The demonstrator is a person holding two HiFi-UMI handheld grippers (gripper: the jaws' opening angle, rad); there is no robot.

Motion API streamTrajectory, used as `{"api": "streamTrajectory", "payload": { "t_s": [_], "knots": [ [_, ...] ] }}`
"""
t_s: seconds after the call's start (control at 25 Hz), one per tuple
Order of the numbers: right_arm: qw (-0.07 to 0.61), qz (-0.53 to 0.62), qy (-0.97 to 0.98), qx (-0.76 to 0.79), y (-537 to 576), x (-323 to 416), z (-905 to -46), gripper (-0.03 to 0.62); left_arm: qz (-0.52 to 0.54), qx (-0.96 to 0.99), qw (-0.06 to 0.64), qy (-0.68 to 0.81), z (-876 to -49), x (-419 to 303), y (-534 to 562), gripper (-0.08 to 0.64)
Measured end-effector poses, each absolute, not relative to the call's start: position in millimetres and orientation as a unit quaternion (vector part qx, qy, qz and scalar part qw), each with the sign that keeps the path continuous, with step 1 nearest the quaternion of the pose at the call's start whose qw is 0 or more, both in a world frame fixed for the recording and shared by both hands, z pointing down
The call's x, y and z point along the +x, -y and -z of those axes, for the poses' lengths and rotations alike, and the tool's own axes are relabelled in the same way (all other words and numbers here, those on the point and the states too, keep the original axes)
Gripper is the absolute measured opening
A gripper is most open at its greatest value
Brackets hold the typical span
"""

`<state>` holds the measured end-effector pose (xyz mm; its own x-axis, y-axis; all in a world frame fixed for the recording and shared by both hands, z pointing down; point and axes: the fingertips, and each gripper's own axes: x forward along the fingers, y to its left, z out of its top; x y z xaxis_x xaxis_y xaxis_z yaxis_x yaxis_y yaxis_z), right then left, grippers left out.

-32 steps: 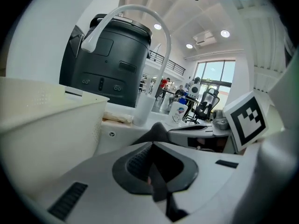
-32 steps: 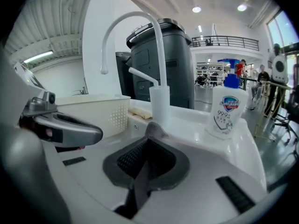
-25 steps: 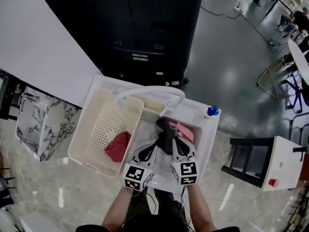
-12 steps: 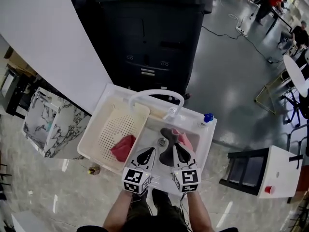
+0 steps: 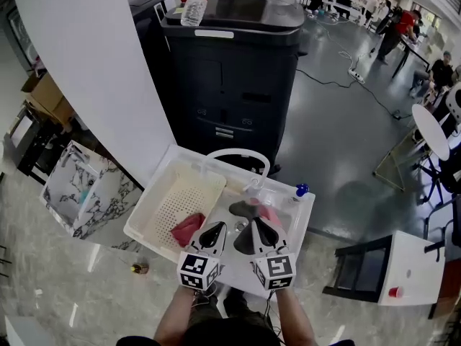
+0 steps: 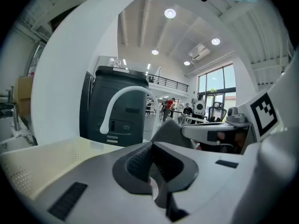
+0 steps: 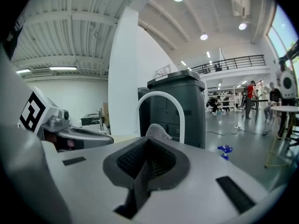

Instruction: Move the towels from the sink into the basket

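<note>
Basket (image 5: 155, 206), cream and perforated, sits in the left half of the unit; red towel (image 5: 186, 228) lies in it.

Left gripper (image 5: 216, 231): jaws pressed together, apparently nipping a thin edge of the grey towel (image 5: 246, 209).

The towel hangs between both grippers over the sink (image 5: 306, 218), just right of the basket.

Right gripper (image 5: 258, 233): jaws pinched on a fold of the same towel, a strip trailing below the pads.

Pink towel (image 5: 269, 213) lies in the sink at right, near the grey one.

Judgement: the cloth is light, limp and perhaps damp, so it will droop and may snag the faucet (image 5: 238, 153). Gather a bunched fold, not a bare edge.
</note>
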<state>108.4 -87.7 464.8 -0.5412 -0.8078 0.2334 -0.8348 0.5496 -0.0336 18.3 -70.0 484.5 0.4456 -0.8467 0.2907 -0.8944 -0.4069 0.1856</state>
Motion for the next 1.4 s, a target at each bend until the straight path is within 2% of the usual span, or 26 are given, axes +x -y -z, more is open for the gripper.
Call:
{"api": "streamTrajectory", "payload": {
  "t_s": [0.56,1.4],
  "knots": [
    [0.059,-0.038,0.886,0.458,82.5,96.3,-413.2,0.035,-0.047,0.818,0.1,0.564,-429.6,-17.6,56.3,0.008],
    [0.02,0.012,0.915,0.403,90.7,34.7,-352.2,0.035,-0.036,0.779,0.091,0.619,-414.0,-79.9,35.5,0.008]
  ]
}}
